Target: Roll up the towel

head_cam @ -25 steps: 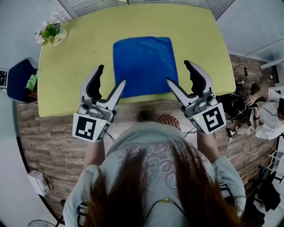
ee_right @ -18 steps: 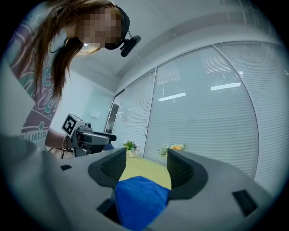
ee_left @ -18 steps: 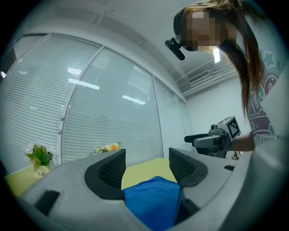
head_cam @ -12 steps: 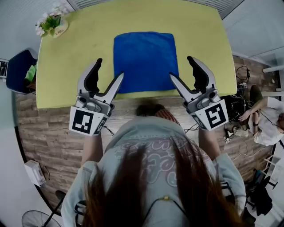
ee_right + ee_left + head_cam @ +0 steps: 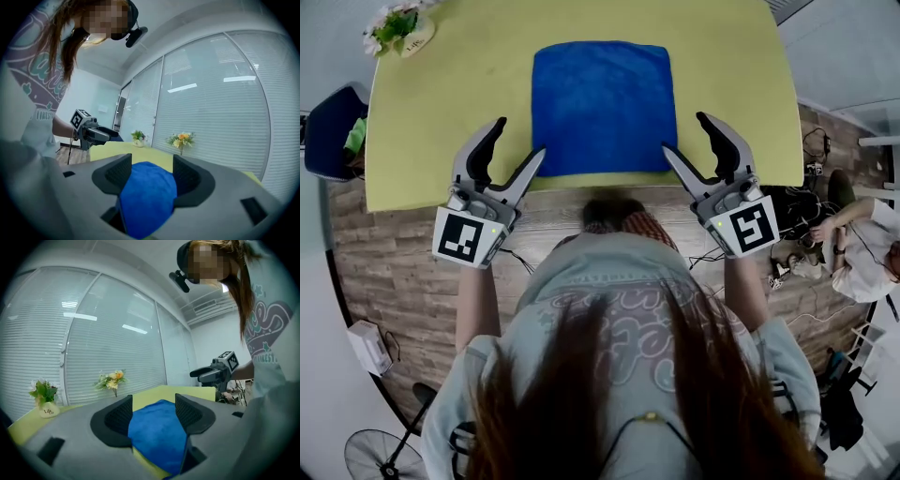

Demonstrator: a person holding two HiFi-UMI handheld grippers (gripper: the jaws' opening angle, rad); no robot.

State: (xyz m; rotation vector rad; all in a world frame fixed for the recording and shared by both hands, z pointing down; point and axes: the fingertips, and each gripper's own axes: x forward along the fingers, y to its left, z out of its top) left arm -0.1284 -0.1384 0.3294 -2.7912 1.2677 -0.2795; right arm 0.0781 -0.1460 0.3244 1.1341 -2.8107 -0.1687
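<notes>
A blue towel point(image 5: 600, 108) lies spread flat on the yellow-green table point(image 5: 450, 112), its near edge close to the table's front edge. My left gripper point(image 5: 517, 139) hovers open at the towel's near-left corner, and my right gripper point(image 5: 685, 133) hovers open at the near-right corner. In the left gripper view the towel point(image 5: 157, 437) shows beyond the wide-apart jaws of the left gripper point(image 5: 153, 411), with the right gripper point(image 5: 213, 373) off to the right. The right gripper view shows the towel point(image 5: 147, 197) past the right gripper point(image 5: 149, 173), and the left gripper point(image 5: 91, 132) beyond. Neither gripper's pads press on the cloth.
A small flower pot point(image 5: 398, 28) stands on the table's far-left corner. A blue chair point(image 5: 328, 141) is left of the table. A seated person point(image 5: 862, 244) and cables are on the floor to the right. Window blinds point(image 5: 108, 333) run behind the table.
Both grippers have sunk toward the table and come down beside the towel's near corners. Their jaws stay apart. The towel has not moved.
</notes>
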